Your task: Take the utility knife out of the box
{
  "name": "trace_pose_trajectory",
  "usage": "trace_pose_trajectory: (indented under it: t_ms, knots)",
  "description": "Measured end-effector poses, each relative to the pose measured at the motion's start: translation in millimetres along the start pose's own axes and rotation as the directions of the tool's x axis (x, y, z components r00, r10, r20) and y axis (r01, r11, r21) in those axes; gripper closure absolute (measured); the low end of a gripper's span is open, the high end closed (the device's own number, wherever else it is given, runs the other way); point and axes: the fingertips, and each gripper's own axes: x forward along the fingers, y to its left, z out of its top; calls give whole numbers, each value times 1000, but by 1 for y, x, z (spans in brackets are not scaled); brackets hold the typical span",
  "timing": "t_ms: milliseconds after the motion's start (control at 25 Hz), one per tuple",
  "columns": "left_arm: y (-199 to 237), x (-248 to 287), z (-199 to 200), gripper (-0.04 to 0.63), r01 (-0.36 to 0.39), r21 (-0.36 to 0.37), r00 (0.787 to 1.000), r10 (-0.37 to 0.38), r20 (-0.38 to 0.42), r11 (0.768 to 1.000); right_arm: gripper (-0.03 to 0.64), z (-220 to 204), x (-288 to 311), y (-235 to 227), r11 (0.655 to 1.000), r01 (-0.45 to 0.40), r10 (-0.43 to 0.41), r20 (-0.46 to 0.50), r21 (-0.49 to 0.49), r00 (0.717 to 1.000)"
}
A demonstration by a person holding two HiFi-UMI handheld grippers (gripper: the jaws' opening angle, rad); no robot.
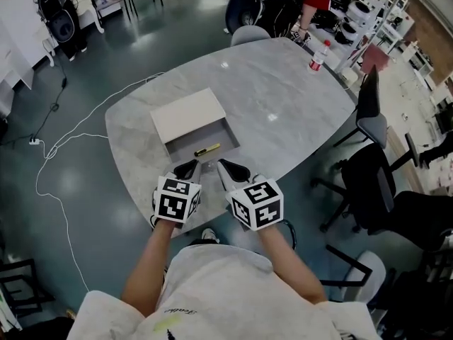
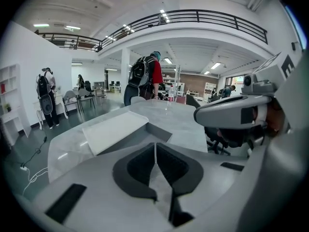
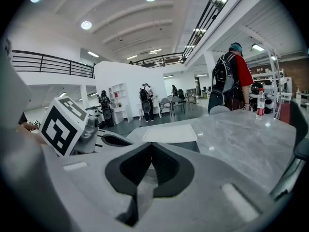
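Note:
A shallow box (image 1: 230,130) lies on the grey marble table (image 1: 283,98), its white lid (image 1: 187,114) covering the far left part. In the uncovered part lies the yellow and black utility knife (image 1: 207,149). My left gripper (image 1: 188,168) and right gripper (image 1: 231,168) hover side by side at the table's near edge, just short of the box, both shut and empty. In the left gripper view the shut left gripper (image 2: 155,144) points at the lid (image 2: 113,129). The right gripper (image 3: 151,144) faces the lid (image 3: 170,133). Neither gripper view shows the knife.
A water bottle (image 1: 318,57) stands at the table's far right edge. Black office chairs (image 1: 371,119) crowd the right side. A white cable (image 1: 64,154) trails on the floor at left. A person in red with a backpack (image 2: 147,76) stands beyond the far end.

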Motion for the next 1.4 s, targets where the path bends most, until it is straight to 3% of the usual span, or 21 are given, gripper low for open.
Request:
trace_pose_trajectory:
  t_ms: [560, 800, 1400]
  knots:
    - [15, 38, -13, 575, 86, 117, 990, -71, -125, 989, 612, 1, 37, -25, 999, -42, 42, -30, -2, 999]
    - [19, 59, -6, 575, 82, 205, 984, -46, -175, 975, 612, 7, 55, -45, 993, -114, 113, -54, -18, 992]
    - [36, 102, -14, 574, 92, 228, 938, -8, -346, 969, 612, 20, 91, -79, 957, -286, 280, -115, -42, 953]
